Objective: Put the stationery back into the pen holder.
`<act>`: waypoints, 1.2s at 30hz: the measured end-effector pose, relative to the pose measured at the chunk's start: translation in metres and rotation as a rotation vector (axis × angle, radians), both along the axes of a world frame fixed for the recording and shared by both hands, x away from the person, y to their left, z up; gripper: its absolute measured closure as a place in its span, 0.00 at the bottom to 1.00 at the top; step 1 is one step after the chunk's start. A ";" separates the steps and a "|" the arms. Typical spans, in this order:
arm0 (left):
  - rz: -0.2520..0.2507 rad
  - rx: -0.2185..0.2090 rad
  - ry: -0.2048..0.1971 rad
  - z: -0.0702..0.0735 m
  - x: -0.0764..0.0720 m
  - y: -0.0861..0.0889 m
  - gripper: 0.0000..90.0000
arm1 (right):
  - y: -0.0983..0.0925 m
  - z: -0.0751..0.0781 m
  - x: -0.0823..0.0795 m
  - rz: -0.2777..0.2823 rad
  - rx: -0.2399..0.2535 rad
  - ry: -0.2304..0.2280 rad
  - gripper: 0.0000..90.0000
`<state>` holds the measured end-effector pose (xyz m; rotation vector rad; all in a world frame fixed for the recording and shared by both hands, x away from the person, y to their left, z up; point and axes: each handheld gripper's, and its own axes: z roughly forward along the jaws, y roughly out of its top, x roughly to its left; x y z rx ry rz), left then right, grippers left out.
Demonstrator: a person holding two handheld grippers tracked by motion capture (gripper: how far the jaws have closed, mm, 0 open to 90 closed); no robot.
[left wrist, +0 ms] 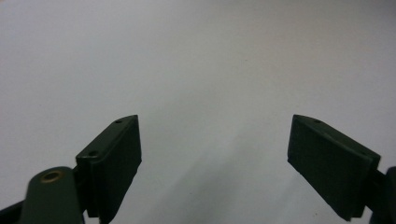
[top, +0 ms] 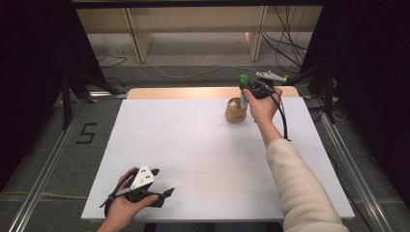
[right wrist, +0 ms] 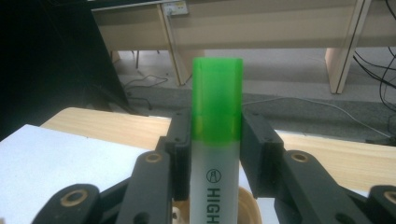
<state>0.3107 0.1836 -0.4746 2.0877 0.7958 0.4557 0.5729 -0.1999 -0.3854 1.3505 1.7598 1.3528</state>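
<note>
Right gripper view: the right gripper [right wrist: 216,140] clamps a highlighter [right wrist: 216,140] upright, green cap up, its jaws pressed on both sides just above a tan cup [right wrist: 250,205]. In the high view this cup [top: 235,113] stands at the table's [top: 193,145] far edge, while the left gripper [top: 162,186] rests near the front edge, jaws spread with nothing between them.

A: What do the grippers look like?
B: The left gripper [top: 140,188] is black with a grey three-cornered plate [top: 142,177]; the right gripper [top: 255,88] trails a black cable [top: 282,115].
A: Clothing?
B: A cream knitted sleeve [top: 302,188].
</note>
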 end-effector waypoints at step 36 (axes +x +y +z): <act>-0.003 0.000 -0.003 0.001 0.000 0.000 0.19 | 0.010 -0.017 0.004 -0.018 -0.023 -0.105 0.74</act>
